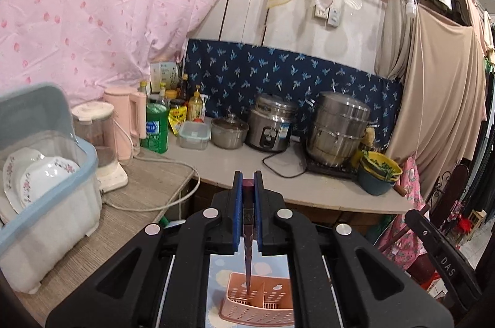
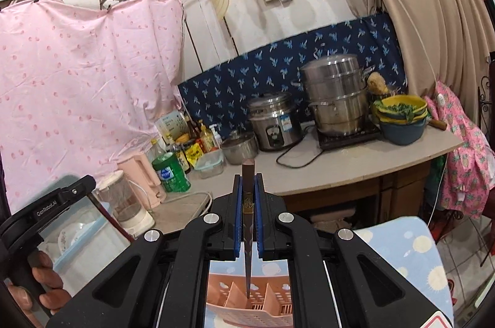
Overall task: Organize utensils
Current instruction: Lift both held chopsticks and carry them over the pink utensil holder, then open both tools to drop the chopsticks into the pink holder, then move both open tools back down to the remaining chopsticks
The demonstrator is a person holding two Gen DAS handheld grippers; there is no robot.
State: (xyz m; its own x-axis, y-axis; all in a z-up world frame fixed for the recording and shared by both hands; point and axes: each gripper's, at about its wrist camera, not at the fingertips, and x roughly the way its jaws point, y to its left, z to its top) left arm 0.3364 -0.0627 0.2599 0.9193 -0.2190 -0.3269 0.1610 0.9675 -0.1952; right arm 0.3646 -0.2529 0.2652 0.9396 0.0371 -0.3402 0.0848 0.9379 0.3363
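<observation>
Pink slotted basket (image 1: pixel 258 301) below, each hand-held gripper (image 1: pixel 248 178) (image 2: pixel 248 179) clamped on a dark chopstick (image 1: pixel 248 235) (image 2: pixel 248 229).

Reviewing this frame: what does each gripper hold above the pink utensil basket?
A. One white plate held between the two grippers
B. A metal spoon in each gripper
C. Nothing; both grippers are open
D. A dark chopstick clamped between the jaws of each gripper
D: the left gripper is shut on a dark chopstick, the right gripper on another chopstick, both tips pointing down toward the pink utensil basket.
</observation>
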